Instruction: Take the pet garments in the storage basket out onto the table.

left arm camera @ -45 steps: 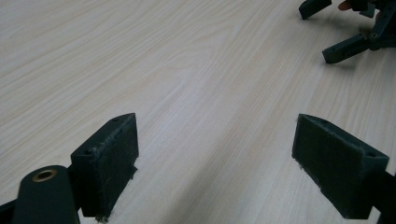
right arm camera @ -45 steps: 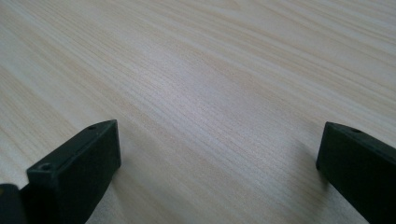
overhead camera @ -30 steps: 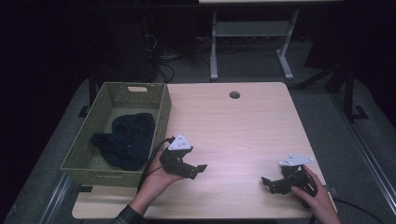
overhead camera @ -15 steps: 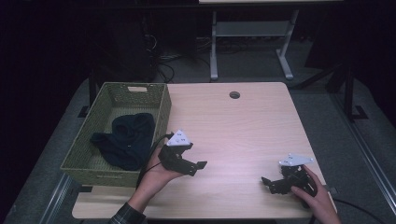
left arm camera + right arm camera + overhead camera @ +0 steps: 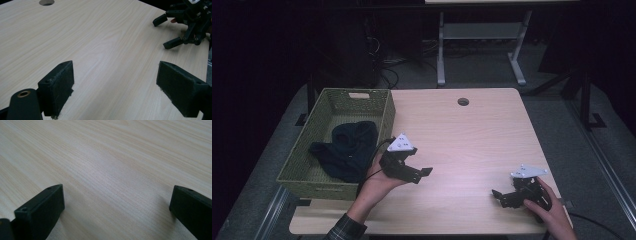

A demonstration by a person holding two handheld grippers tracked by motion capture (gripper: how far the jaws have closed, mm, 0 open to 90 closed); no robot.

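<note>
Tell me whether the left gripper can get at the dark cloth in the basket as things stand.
Probably yes. The left gripper is open and empty, right beside the green basket, which has no lid. The dark cloth lies uncovered inside, with only the basket's near wall between them.

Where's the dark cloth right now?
In the high view the dark cloth lies bunched inside the green woven basket at the table's left edge, just left of the left gripper.

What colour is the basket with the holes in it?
The basket is olive green, seen best in the high view.
</note>
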